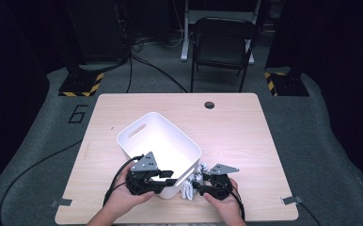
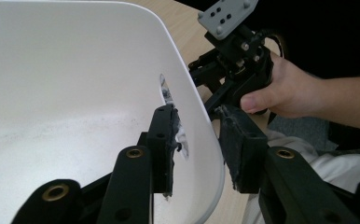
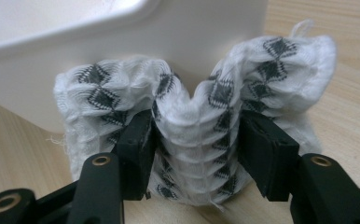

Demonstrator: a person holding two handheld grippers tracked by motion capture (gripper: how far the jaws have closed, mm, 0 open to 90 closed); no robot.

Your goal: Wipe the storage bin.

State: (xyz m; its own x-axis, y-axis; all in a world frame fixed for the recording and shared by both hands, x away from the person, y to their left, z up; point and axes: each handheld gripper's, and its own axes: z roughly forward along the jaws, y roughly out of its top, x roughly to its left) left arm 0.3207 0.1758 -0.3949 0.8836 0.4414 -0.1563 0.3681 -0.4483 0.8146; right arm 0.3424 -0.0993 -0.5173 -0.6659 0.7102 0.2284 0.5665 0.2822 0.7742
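The white bin [image 1: 158, 146] sat tilted on the pale wooden worktop [image 1: 236, 136], close to the person's edge, and the left gripper [image 1: 147, 181] held it there: in the left gripper view, 1 jaw stood inside the wall and the other outside, astride the rim near the handle slot, with a narrow gap on the outer side, so whether they were clamping or merely straddling the wall I could not tell. That hold looked meant to steady the bin and keep its mouth tipped toward the near side, so something could be put in without the bin sliding away. Just beside the bin's near right corner lay the white cloth with black diamond pattern [image 3: 201, 126], bunched into folds on the worktop and touching the bin's outer wall. The right gripper [image 1: 207, 184] had its 2 jaws closed on the cloth, pinching a gathered ridge between them, which pushed the fabric up into 2 humps on either side. Gripping it by the middle fold probably kept the bundle compact for lifting over the rim.
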